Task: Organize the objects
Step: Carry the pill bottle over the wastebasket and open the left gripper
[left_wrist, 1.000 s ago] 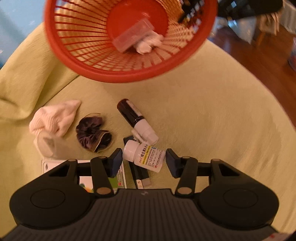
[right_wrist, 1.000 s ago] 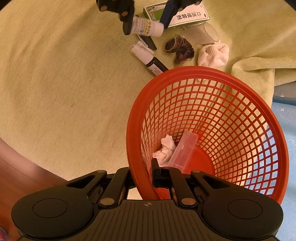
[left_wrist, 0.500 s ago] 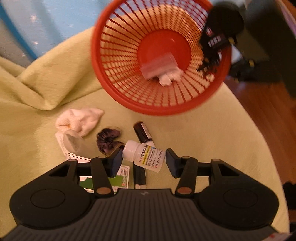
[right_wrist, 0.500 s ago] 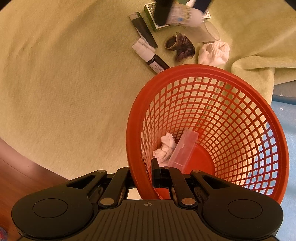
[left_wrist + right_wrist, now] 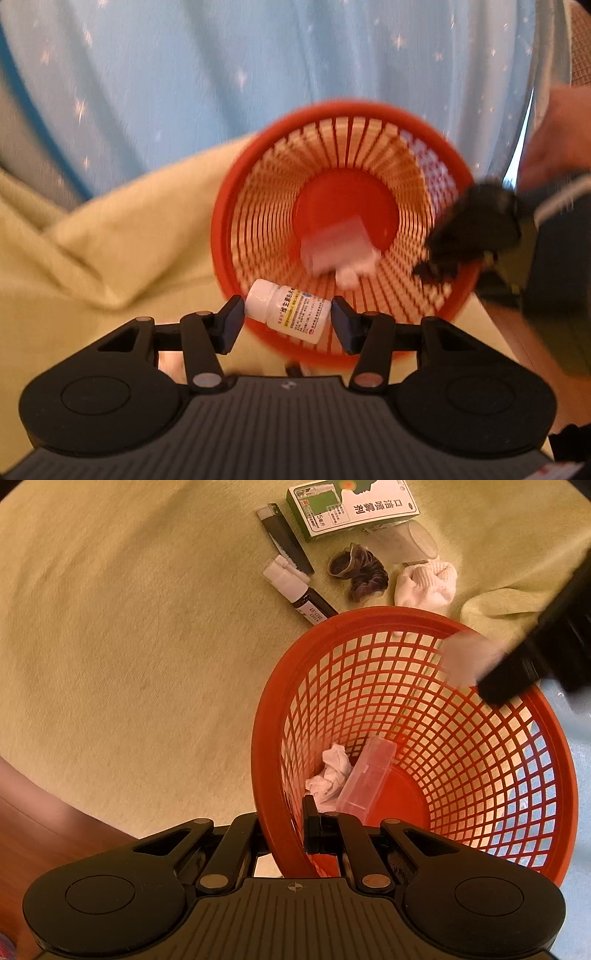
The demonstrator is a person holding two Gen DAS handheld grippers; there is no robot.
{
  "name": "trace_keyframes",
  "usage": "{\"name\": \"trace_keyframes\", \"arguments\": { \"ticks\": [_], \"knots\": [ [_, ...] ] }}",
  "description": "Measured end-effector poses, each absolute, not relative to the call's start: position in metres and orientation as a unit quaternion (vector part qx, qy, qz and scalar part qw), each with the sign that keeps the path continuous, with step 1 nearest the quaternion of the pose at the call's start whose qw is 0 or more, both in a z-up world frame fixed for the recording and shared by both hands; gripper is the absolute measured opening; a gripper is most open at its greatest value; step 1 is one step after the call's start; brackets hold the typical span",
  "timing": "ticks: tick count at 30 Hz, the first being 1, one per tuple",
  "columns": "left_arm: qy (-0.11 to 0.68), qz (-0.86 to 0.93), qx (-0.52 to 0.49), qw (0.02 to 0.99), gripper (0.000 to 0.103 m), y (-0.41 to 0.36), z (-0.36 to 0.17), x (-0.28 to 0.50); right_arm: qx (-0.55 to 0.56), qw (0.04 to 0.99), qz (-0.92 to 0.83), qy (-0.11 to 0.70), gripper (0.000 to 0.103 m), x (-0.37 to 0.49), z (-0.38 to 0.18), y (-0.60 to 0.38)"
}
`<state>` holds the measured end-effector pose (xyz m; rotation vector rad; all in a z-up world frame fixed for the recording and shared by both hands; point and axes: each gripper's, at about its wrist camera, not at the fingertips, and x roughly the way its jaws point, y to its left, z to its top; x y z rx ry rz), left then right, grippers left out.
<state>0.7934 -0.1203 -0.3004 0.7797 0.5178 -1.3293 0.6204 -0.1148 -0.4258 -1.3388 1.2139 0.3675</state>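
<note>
My left gripper (image 5: 288, 321) hangs over the near rim of the red mesh basket (image 5: 229, 229). A white pill bottle (image 5: 291, 314) lies tilted between its pads. The jaws are opening, but both pads still look to be touching the bottle. In the right wrist view the left gripper (image 5: 535, 657) and the bottle (image 5: 465, 657) are a blur above the basket's far rim. My right gripper (image 5: 284, 834) is shut on the wall of the basket (image 5: 369, 616), which it holds tipped. A clear plastic case (image 5: 365, 779) and a crumpled white tissue (image 5: 332, 775) lie inside.
On the yellow-green cloth (image 5: 129, 646) beyond the basket lie a green-and-white box (image 5: 351, 509), a black stick (image 5: 284, 539), a brown vial (image 5: 299, 590), a dark scrunchie (image 5: 358, 572), a white sock (image 5: 424, 583) and a clear cup (image 5: 406, 542). Wooden floor (image 5: 37, 830) lies past the cloth's edge.
My left gripper has risen from the cloth with the pill bottle and swung over the basket's rim. The right gripper and the basket have stayed put.
</note>
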Motion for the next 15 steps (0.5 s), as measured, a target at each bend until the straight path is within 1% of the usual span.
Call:
{"name": "trace_keyframes", "arguments": {
  "ticks": [1, 2, 7, 15],
  "knots": [
    [0.219, -0.595, 0.342, 0.694, 0.074, -0.123, -0.299, 0.793, -0.578, 0.605, 0.159, 0.525, 0.002, 0.620, -0.426, -0.115],
    [0.212, -0.595, 0.337, 0.699, 0.077, -0.126, -0.297, 0.793, -0.577, 0.605, 0.159, 0.525, 0.002, 0.620, -0.426, -0.115],
    [0.212, -0.585, 0.327, 0.711, 0.077, -0.125, -0.292, 0.794, -0.576, 0.606, 0.160, 0.525, 0.002, 0.620, -0.426, -0.116],
    [0.261, -0.539, 0.333, 0.728, 0.076, -0.088, -0.310, 0.799, -0.575, 0.607, 0.162, 0.524, 0.002, 0.621, -0.424, -0.114]
  ]
}}
